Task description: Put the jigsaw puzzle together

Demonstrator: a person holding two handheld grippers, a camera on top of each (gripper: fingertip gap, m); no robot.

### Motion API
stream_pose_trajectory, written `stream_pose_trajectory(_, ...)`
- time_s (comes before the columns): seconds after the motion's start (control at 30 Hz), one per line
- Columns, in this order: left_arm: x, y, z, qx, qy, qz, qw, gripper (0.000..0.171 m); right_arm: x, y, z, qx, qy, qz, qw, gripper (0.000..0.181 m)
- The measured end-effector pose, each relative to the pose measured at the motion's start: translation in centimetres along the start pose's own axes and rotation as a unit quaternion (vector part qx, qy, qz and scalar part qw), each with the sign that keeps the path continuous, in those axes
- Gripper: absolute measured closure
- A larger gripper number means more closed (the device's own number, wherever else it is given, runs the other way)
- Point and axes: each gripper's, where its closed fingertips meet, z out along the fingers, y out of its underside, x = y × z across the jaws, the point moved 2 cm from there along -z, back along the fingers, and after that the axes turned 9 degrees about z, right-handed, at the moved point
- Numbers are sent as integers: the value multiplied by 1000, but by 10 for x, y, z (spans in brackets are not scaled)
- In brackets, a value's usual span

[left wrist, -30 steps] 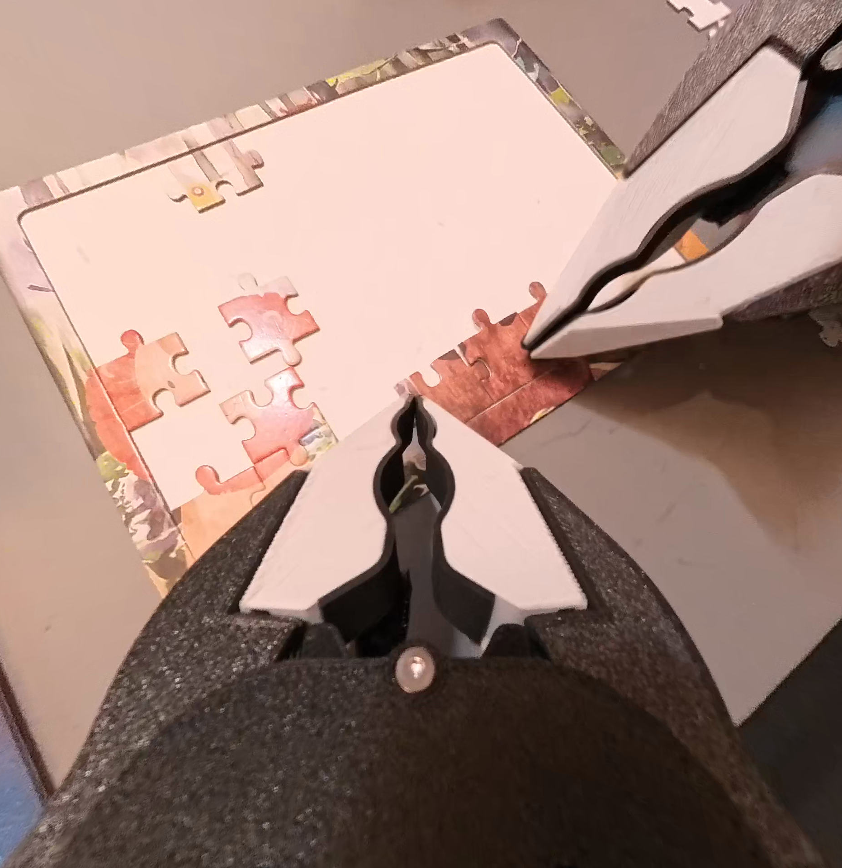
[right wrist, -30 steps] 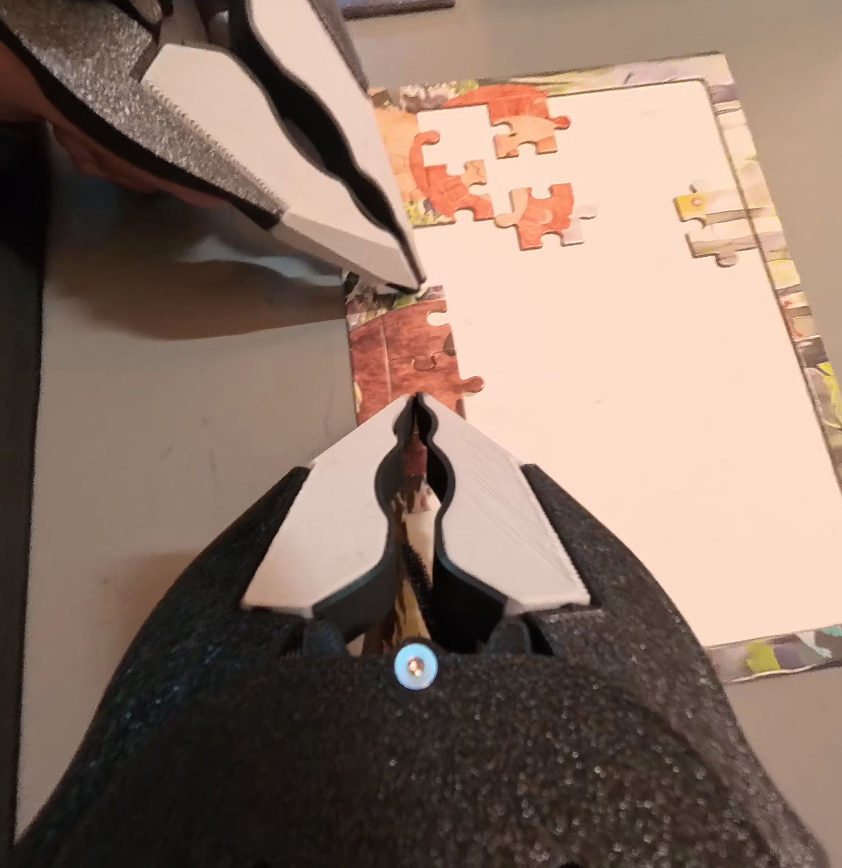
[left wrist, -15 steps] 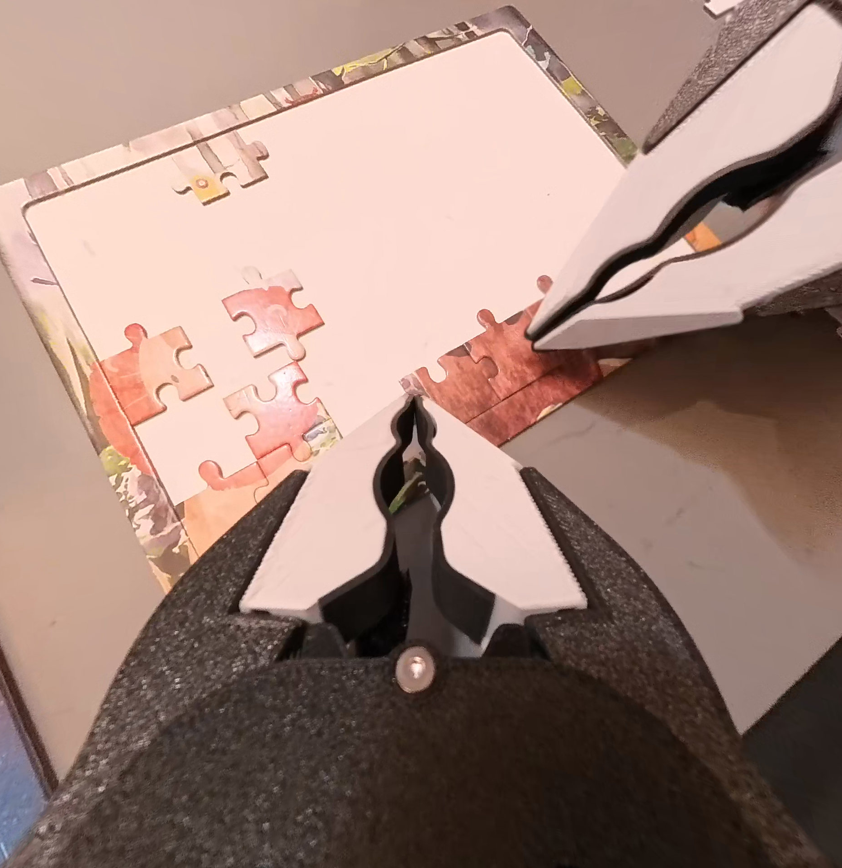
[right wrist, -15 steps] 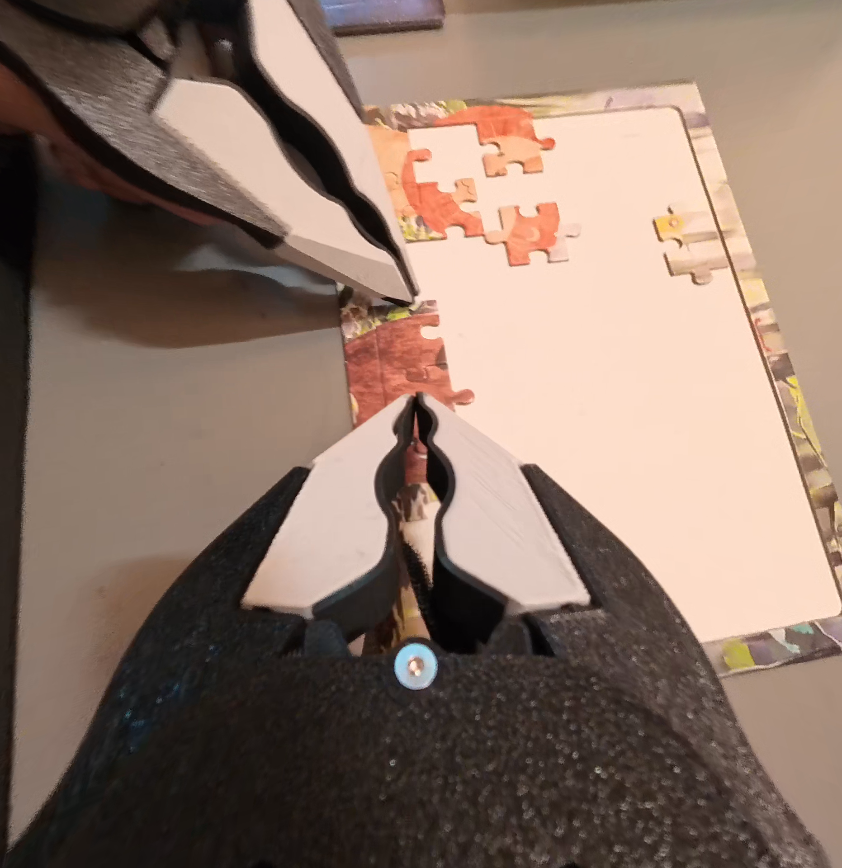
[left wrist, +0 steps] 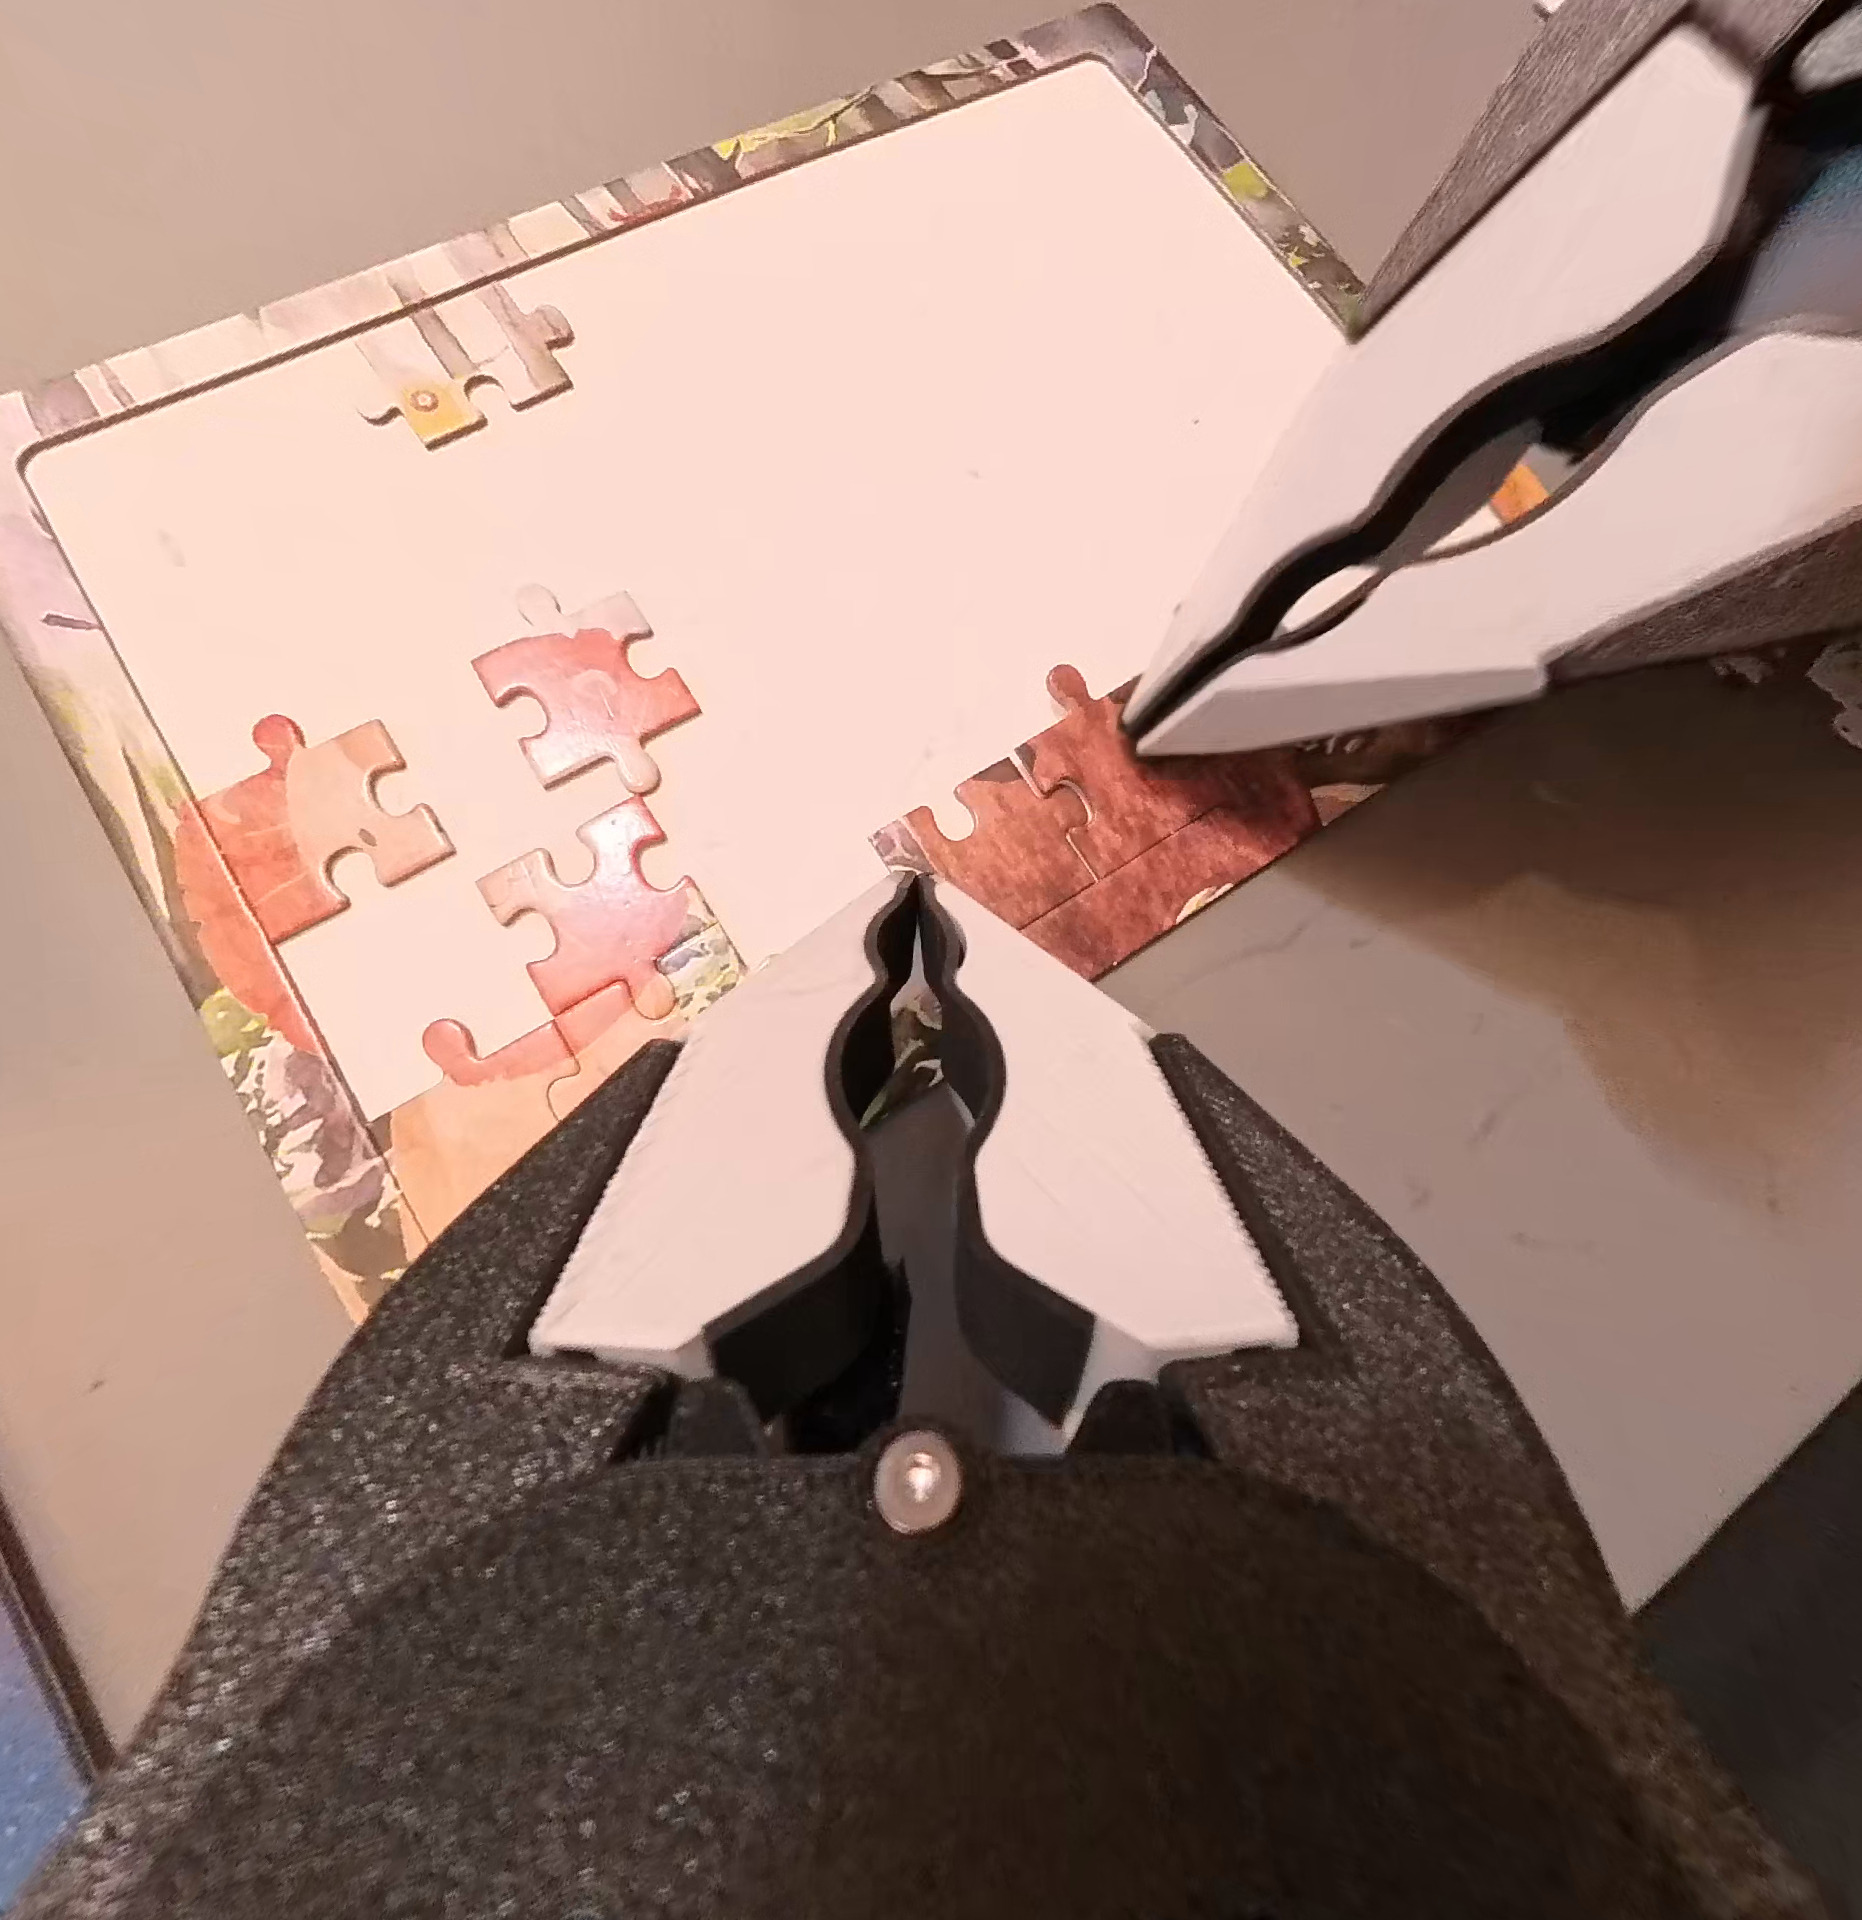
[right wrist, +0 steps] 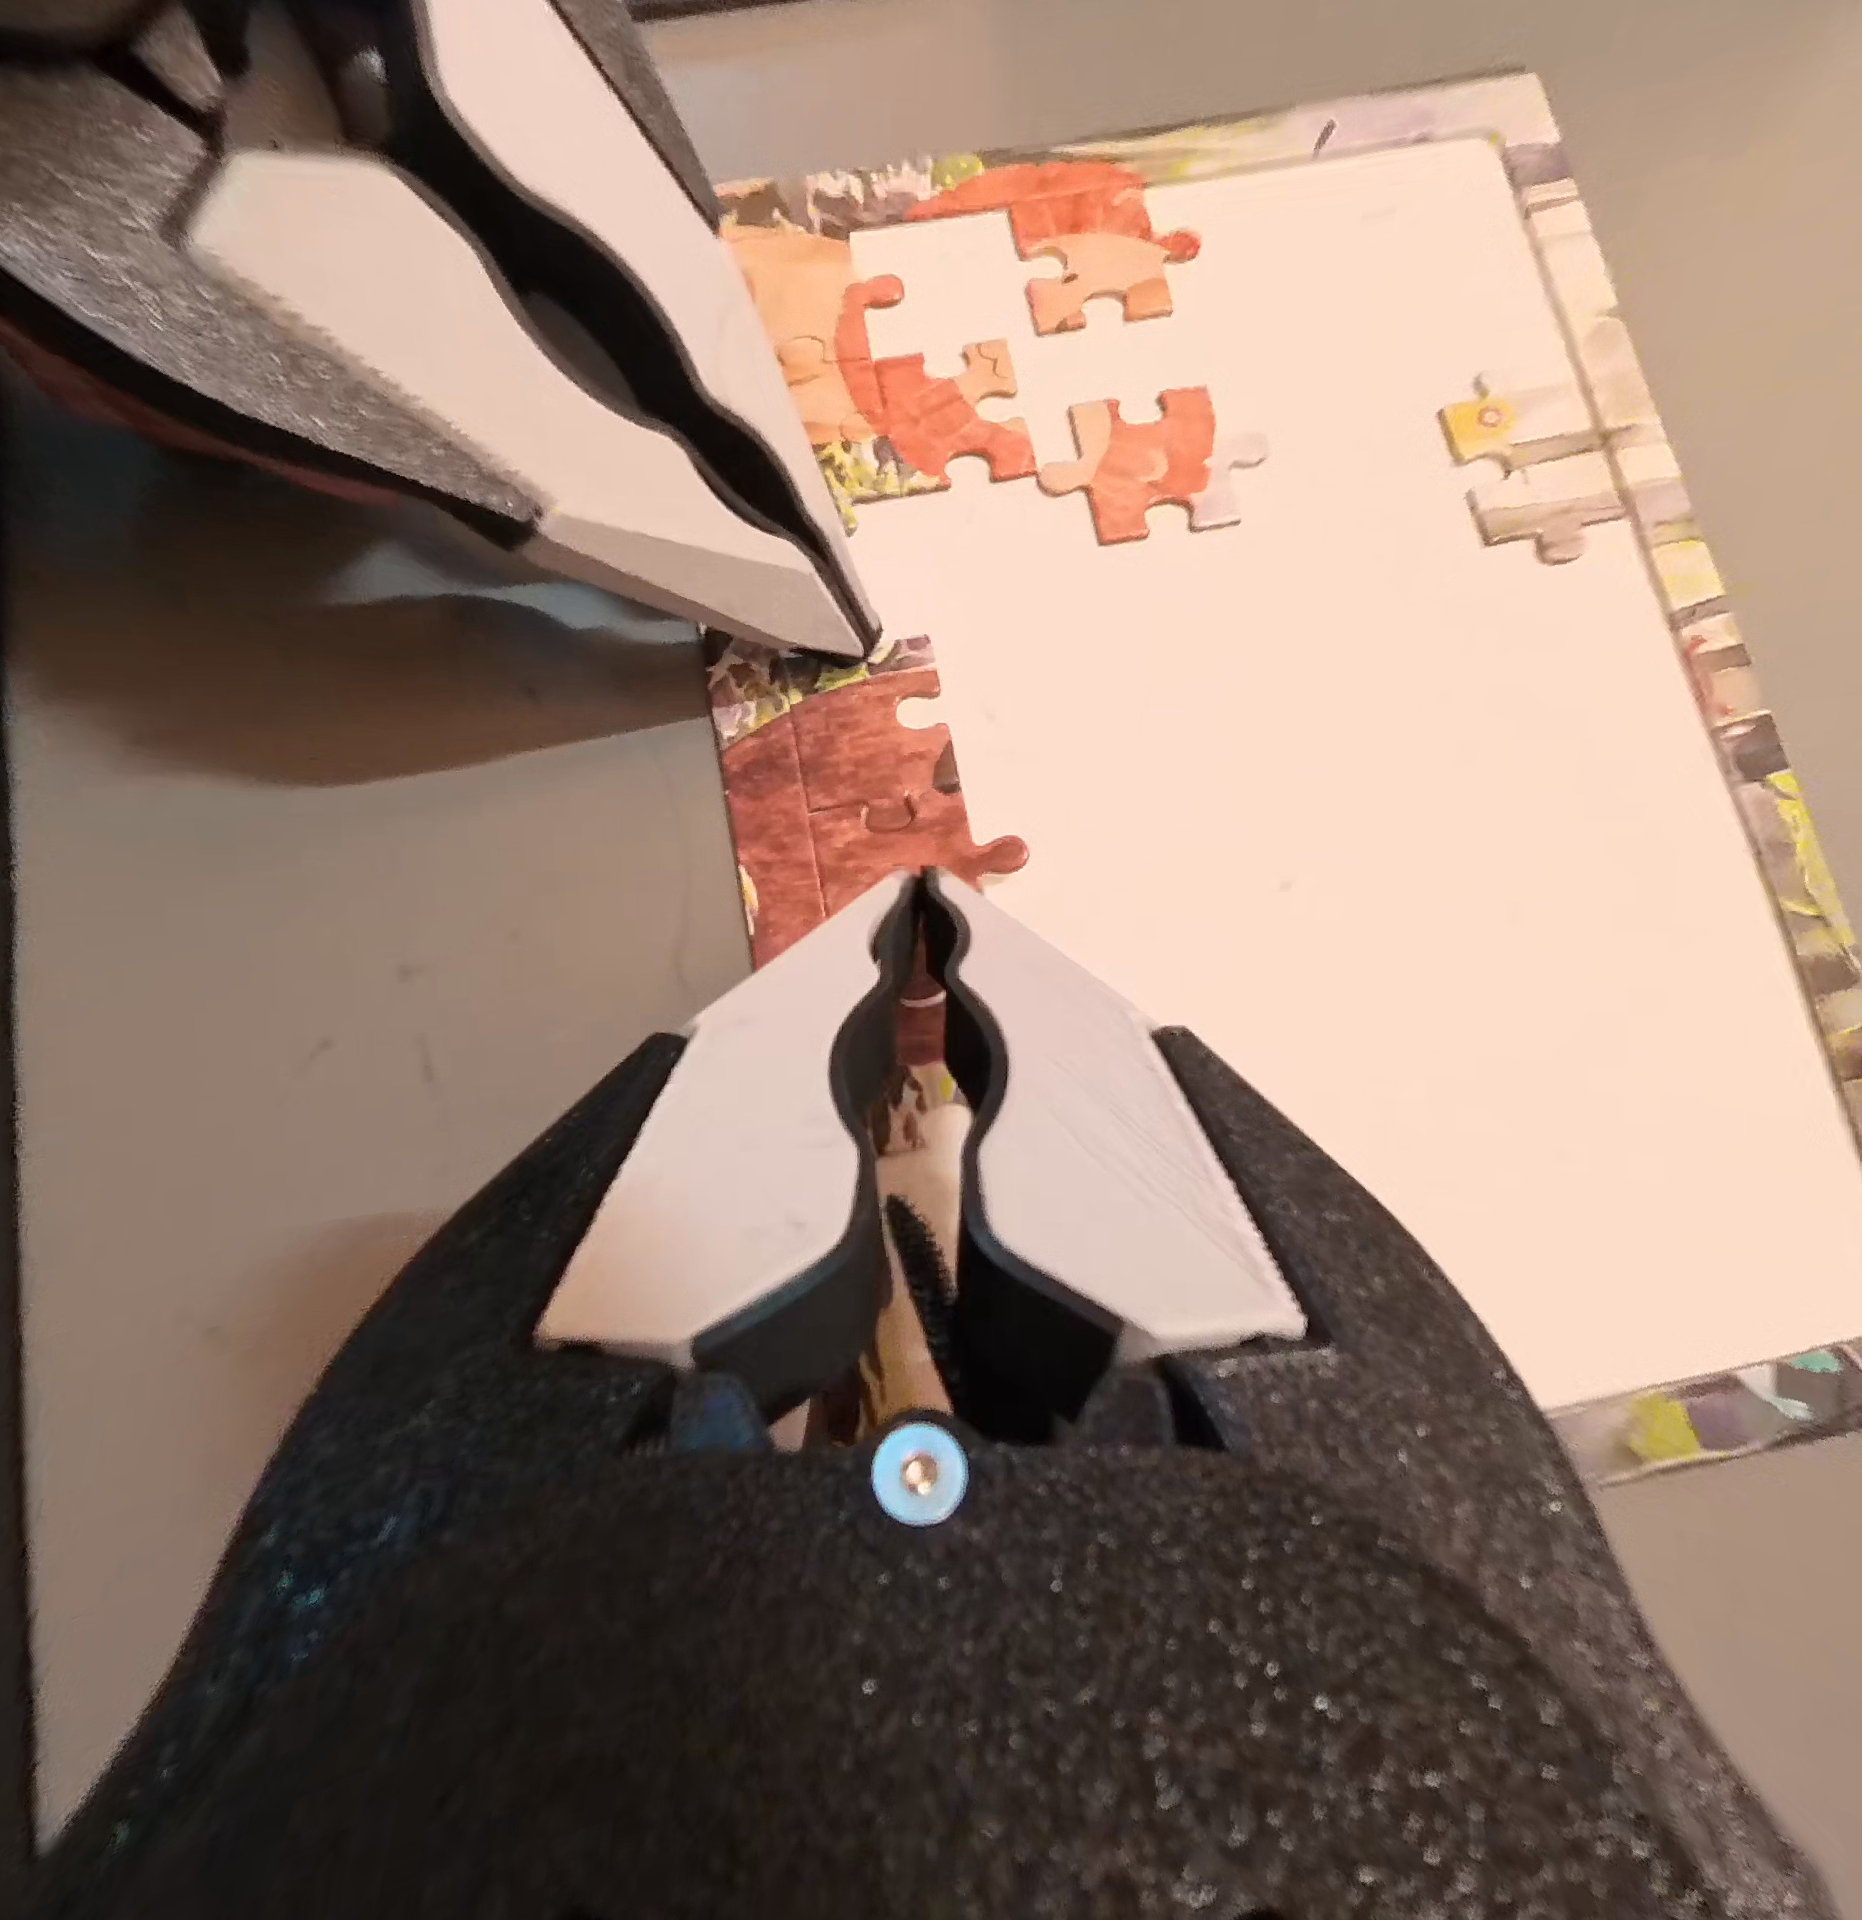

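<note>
Two grippers over one puzzle tray, and both with jaws pressed together, nothing pinched between the tips. The left gripper [left wrist: 914,883] hangs low over the tray's near edge; the right gripper [right wrist: 922,878] has its tips down on the brown pieces [left wrist: 1072,831] — in the left wrist view it comes in from the upper right [left wrist: 1145,732] and appears to touch that brown patch, and the right wrist view shows the left gripper [right wrist: 859,644] with its tips at the tray border just beyond the brown patch.

The puzzle tray [left wrist: 906,343] lies flat on a grey table [left wrist: 1426,1091]: a pale blank field framed by a printed border of grey, green and yellow.

Inside it, the count. Along one edge, a joined run of dark brown pieces, at least two, seated against the border. Near the opposite short end, a red-orange group: one piece [left wrist: 335,810] against the border, one piece [left wrist: 584,686] lying alone on the blank field, one piece [left wrist: 605,914] locked to more orange pieces at the corner — exactly how many there I cannot tell, the gripper body covers them. On the far long edge, a grey pair [left wrist: 470,364] with a yellow spot, snug against the border. Most of the field is bare.

Beyond the tray, pale loose pieces [left wrist: 1841,686] peek out beside the right gripper's body.
</note>
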Motion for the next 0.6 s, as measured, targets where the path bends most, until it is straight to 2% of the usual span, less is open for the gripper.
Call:
stream_pose_trajectory(0.37, 7, -2, 1, 5, 19, 0, 1000, 171, 0, 1, -3, 4, -17, 23, 1000, 181)
stream_pose_trajectory(0.5, 8, -1, 2, 5, 19, 1, 1000, 171, 0, 8, -12, -16, -29, 27, 999, 181)
stream_pose_trajectory(0.6, 8, -1, 1, 5, 18, 1, 1000, 171, 7, 14, -14, -34, -8, 23, 999, 181)
